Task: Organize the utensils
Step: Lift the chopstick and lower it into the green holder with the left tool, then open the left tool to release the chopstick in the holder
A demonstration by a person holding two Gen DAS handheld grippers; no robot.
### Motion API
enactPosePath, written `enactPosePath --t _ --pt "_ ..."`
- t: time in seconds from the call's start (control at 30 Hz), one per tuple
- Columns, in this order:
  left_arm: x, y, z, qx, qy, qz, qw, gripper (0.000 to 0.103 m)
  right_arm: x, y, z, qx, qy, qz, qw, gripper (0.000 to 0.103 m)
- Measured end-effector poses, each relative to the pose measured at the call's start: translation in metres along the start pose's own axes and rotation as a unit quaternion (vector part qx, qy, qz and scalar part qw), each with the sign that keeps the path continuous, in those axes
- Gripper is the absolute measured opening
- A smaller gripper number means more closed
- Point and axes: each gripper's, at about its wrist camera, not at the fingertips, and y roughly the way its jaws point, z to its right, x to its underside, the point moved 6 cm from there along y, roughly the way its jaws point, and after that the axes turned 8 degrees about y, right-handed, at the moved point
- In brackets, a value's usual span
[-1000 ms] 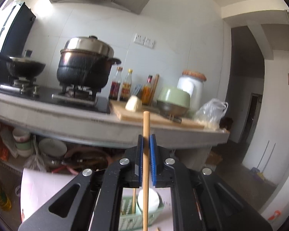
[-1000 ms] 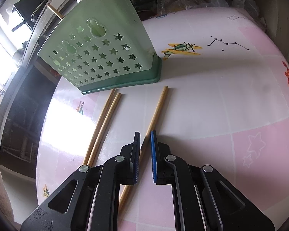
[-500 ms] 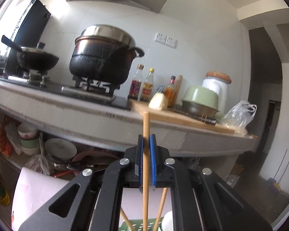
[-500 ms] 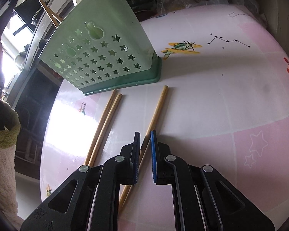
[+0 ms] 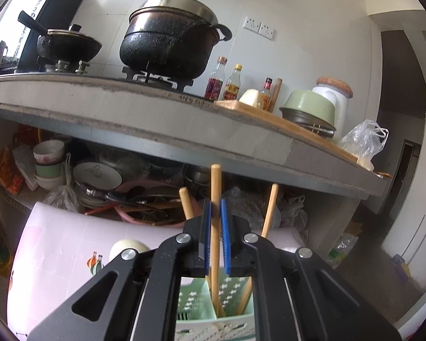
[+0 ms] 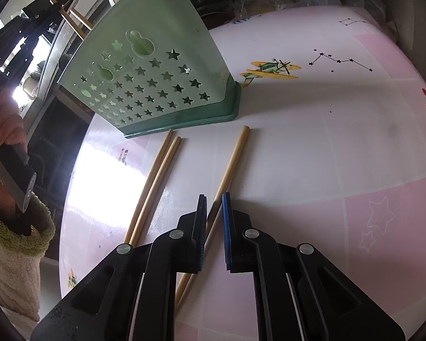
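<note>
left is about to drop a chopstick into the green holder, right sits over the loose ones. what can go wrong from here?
1. The chopstick in the left gripper enters a green holder slot that already holds sticks; it may snag on a leaning chopstick.
2. The holder stands near the table edge; a sideways push might tip it.
3. The right gripper jaws straddle a single chopstick lying flat; a pinch could skid it.

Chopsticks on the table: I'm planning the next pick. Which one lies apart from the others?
The single chopstick under the right gripper; the other two lie side by side.
</note>
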Motion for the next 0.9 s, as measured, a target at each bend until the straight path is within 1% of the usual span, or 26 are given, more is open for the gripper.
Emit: enactPosePath --t 0.03,0.13,0.17,0.23,0.27,0.3,0.33,0.37,0.4,0.43,0.5,0.57,0.73,0.8,0.83,0.9 --pt "0.004 -0.001 -0.001 0.001 0.0 -0.006 1.0 0.006 0.0 0.0 0.0 -0.001 0.001 -0.001 1.0 0.008" --pt "0.013 -0.005 -0.003 0.002 -0.002 -0.016 0.9999 0.007 -0.001 0.001 -0.001 -0.008 0.007 -0.005 1.0 0.013" --pt "0.015 -0.006 -0.003 0.004 -0.004 -0.021 0.9998 0.009 -0.001 0.001 -0.002 -0.008 0.006 -0.007 1.0 0.015" --pt "0.019 -0.011 -0.005 0.007 -0.012 -0.028 0.9995 0.019 -0.001 0.001 -0.005 -0.01 0.004 -0.011 1.0 0.02" --pt "0.021 -0.014 -0.005 0.008 -0.015 -0.03 0.9994 0.027 -0.001 0.001 -0.006 -0.012 0.003 -0.013 1.0 0.025" --pt "0.022 -0.018 -0.005 0.008 -0.015 -0.032 0.9993 0.032 -0.001 0.001 -0.008 -0.012 0.002 -0.015 1.0 0.029" --pt "0.024 -0.022 -0.005 0.007 -0.012 -0.034 0.9993 0.034 -0.001 0.001 -0.01 -0.012 -0.001 -0.016 1.0 0.032" --pt "0.026 -0.027 -0.005 0.006 -0.008 -0.036 0.9993 0.039 -0.001 0.0 -0.012 -0.006 -0.005 -0.016 1.0 0.035" --pt "0.029 -0.033 -0.005 0.003 -0.005 -0.038 0.9993 0.044 -0.002 0.0 -0.013 0.0 -0.008 -0.016 1.0 0.035" --pt "0.032 -0.04 -0.005 0.002 -0.003 -0.04 0.9992 0.047 -0.003 -0.002 -0.014 0.005 -0.01 -0.012 1.0 0.035" --pt "0.041 -0.054 -0.006 -0.003 -0.001 -0.047 0.9989 0.055 -0.007 -0.005 -0.013 0.007 -0.006 -0.006 1.0 0.036" --pt "0.052 -0.066 -0.007 -0.006 -0.001 -0.06 0.9981 0.058 -0.012 -0.007 -0.009 0.021 -0.002 0.001 1.0 0.036" --pt "0.098 -0.085 -0.002 -0.011 0.003 -0.123 0.9923 0.062 -0.024 0.004 -0.004 0.054 -0.006 -0.007 0.998 0.035" --pt "0.119 -0.088 0.003 -0.016 0.015 -0.152 0.9881 0.063 -0.03 0.01 -0.006 0.074 -0.015 -0.007 0.997 0.03" --pt "0.127 -0.09 0.005 -0.018 0.022 -0.163 0.9862 0.063 -0.033 0.012 -0.006 0.085 -0.021 -0.007 0.996 0.029" --pt "0.14 -0.091 0.007 -0.018 0.018 -0.179 0.9835 0.063 -0.038 0.017 -0.01 0.11 -0.037 -0.007 0.993 0.025"
